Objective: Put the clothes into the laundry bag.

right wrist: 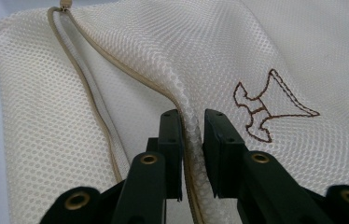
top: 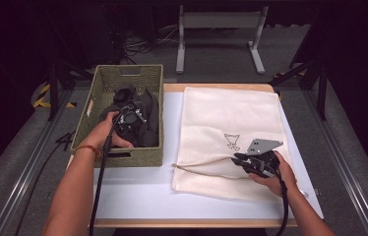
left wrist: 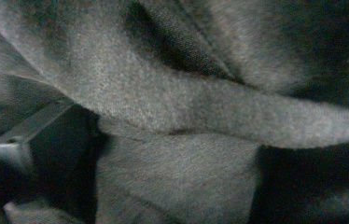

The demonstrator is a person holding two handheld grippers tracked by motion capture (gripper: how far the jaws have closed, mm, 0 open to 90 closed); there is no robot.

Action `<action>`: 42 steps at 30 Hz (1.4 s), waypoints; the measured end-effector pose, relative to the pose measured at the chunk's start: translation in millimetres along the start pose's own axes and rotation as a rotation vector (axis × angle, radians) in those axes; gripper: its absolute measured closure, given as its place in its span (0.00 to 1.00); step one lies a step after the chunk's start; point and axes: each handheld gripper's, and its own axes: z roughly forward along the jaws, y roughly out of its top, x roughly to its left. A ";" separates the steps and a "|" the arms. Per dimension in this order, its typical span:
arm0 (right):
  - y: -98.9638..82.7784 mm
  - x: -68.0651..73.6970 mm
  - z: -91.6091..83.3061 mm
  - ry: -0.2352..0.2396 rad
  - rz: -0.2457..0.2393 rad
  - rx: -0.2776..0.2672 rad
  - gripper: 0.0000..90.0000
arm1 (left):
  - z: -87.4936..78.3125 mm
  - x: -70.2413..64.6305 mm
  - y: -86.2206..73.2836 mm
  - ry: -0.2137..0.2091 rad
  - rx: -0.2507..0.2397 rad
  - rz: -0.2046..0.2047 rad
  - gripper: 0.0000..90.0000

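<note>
Table [top: 138,196]: a white-topped table seen from above, with a person's two forearms reaching in from the near edge.
Mesh laundry bag [top: 231,128]: a large cream bag lying flat on the right half of the table, with a small brown stitched emblem [right wrist: 270,109] and a zip along its near edge. It looks light, floppy and open-weave, likely to sag and slide when lifted, so the firmer zip hem is the best place to grip.
Woven basket [top: 106,78]: an olive basket at the left of the table, just beside the bag.
Dark garment [top: 145,115]: soft dark cloth heaped inside the basket; in the left gripper view it is fuzzy grey fabric in loose folds. It should be light and limp, best taken by a bunched fold.
Left gripper [top: 129,117]: lowered into the basket, pressed among the cloth folds; whether its jaws are closed cannot be told.
Right gripper [right wrist: 192,135]: at the bag's near edge, jaws narrowly apart with a raised ridge of mesh by the zip pinched between them.
</note>
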 end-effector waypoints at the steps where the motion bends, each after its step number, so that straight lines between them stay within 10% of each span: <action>1: 0.1 -0.2 0.1 0.001 0.001 -0.001 0.86 | 0.0 -0.1 2.3 0.008 0.004 0.001 0.06; 11: 3.3 0.2 1.8 0.010 -0.007 -0.005 0.90 | -10.1 0.8 1.1 0.087 -0.058 0.017 0.64; 22: 2.0 -0.8 0.0 0.008 -0.007 -0.016 0.93 | -23.0 6.6 -5.5 0.128 -0.157 -0.010 0.77; 42: 6.0 2.2 -15.2 -0.064 -0.021 -0.089 0.99 | -91.8 -10.4 -42.8 0.263 -0.587 -0.122 0.78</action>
